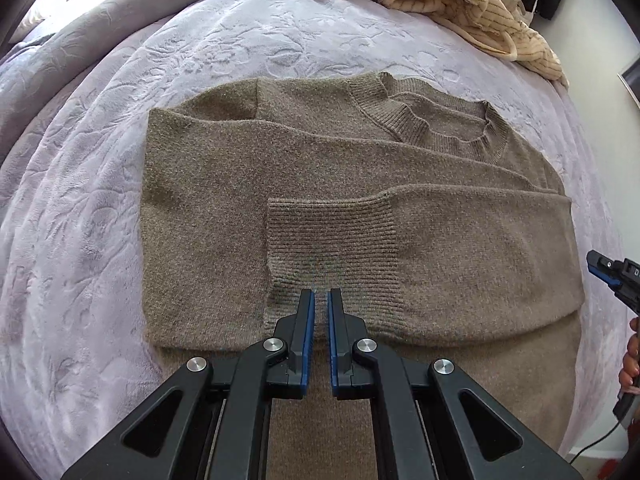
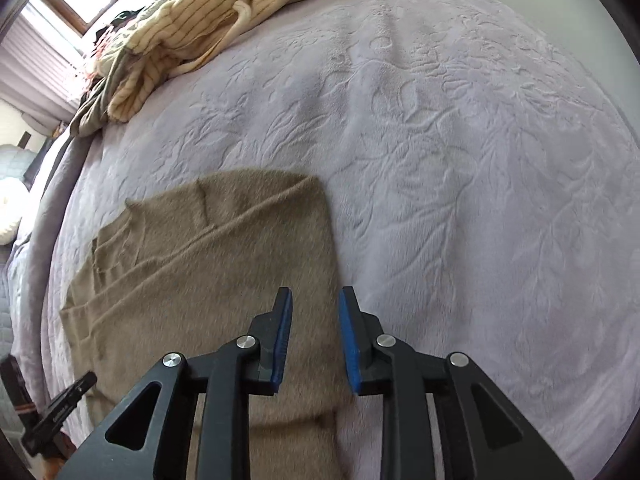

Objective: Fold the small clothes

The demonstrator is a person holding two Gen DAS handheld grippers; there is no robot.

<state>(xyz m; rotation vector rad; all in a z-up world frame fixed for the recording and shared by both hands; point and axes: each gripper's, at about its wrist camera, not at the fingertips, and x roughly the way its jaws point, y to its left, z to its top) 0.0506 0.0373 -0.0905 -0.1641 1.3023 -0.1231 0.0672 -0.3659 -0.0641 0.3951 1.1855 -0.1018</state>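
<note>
On the bedspread (image 1: pixel 100 160) your sweater (image 1: pixel 224 200) lies flat, sleeves folded in. Left gripper (image 1: pixel 321 298) closed, empty; right gripper (image 2: pixel 315 300) parted, empty. Grip both hem corners evenly, then fold upward.

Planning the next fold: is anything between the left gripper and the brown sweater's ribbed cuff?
Nothing visible. The left gripper, jaws shut and empty, hangs right above the ribbed cuff of the sweater. The striped clothes pile lies far off on the bedspread.
</note>
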